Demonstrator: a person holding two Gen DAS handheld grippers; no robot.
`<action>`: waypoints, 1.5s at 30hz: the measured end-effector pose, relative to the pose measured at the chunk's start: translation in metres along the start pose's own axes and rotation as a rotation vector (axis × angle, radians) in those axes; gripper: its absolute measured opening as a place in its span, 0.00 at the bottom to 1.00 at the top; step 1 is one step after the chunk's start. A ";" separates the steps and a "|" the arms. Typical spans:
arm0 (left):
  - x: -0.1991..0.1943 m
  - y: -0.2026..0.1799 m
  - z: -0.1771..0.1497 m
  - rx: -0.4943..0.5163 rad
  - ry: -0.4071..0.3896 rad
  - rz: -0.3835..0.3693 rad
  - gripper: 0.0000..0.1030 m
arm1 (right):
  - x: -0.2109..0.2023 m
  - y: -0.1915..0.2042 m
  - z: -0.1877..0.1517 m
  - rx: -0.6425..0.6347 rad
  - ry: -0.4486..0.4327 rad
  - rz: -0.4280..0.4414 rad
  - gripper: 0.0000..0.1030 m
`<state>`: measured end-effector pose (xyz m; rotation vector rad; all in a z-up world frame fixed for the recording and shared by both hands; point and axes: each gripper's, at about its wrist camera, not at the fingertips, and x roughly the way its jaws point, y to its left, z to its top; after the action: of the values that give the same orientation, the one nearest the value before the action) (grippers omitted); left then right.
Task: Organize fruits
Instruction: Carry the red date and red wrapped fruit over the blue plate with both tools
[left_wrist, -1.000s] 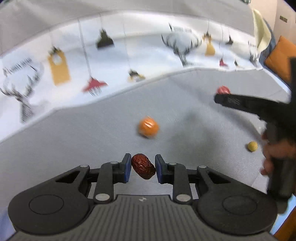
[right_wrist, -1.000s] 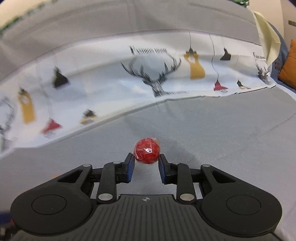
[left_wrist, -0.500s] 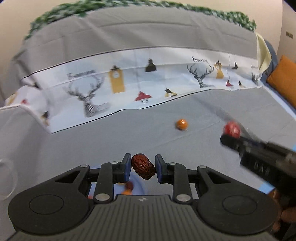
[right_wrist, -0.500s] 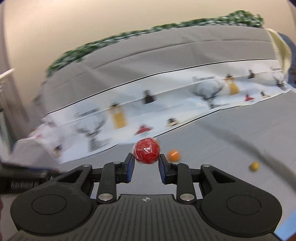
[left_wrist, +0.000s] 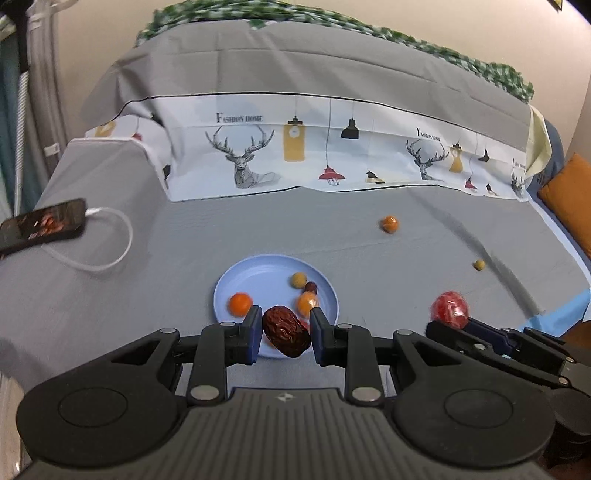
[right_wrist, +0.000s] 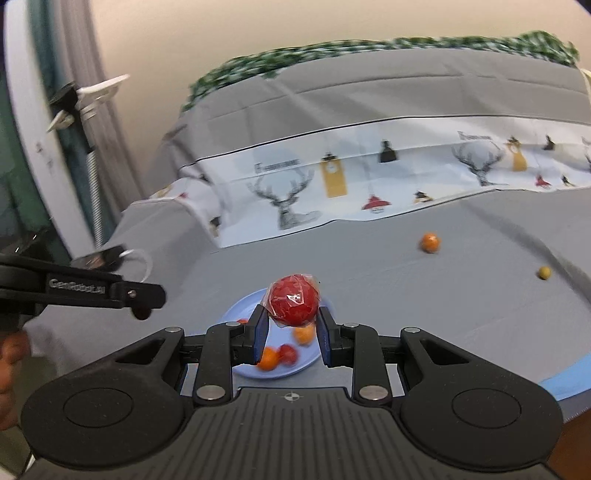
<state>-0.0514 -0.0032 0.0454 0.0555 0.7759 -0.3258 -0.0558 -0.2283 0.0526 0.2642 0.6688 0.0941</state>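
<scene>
Left gripper (left_wrist: 283, 334) nearly closed, blue pads clamped on a wrinkled dark-brown date (left_wrist: 286, 335); long axis tilted, upper end toward the left pad, lower end toward the right. Blue plate (left_wrist: 236, 275) lies directly below and just ahead of the date, its near rim hidden behind the fingers, so the release looks like a short drop forward and down. Right gripper (right_wrist: 291, 328) likewise almost shut, gripping a round red fruit in crinkled clear wrap (right_wrist: 293, 303); in the right wrist view the same plate (right_wrist: 236, 310) sits under and just beyond it. Both hands look about equally near the plate, the right one coming in from the plate's right side. On the plate: a glossy orange fruit (left_wrist: 240, 303), a second orange one (left_wrist: 307, 303), a dull yellow-green ball (left_wrist: 297, 279), a small dark-red piece (left_wrist: 312, 287); smooth, round, likely to roll if bumped. Farther out on the grey sheet (left_wrist: 177, 236), well apart from the plate, one orange fruit (left_wrist: 389, 223) and a small yellow one (left_wrist: 479, 264) remain to be collected. Phone with white cable (left_wrist: 42, 221) at far left; deer-print fabric band (left_wrist: 332, 151) beyond.
</scene>
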 end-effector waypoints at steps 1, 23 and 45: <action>-0.005 0.003 -0.004 -0.009 -0.003 -0.002 0.29 | -0.002 0.006 -0.001 -0.013 0.001 0.006 0.28; -0.025 0.022 -0.008 -0.102 -0.037 -0.025 0.29 | -0.014 0.027 -0.003 -0.085 -0.007 0.022 0.28; -0.001 0.029 -0.004 -0.116 0.008 -0.021 0.29 | 0.007 0.021 -0.003 -0.053 0.045 0.015 0.28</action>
<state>-0.0458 0.0248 0.0417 -0.0605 0.8022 -0.3003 -0.0523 -0.2063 0.0520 0.2164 0.7082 0.1328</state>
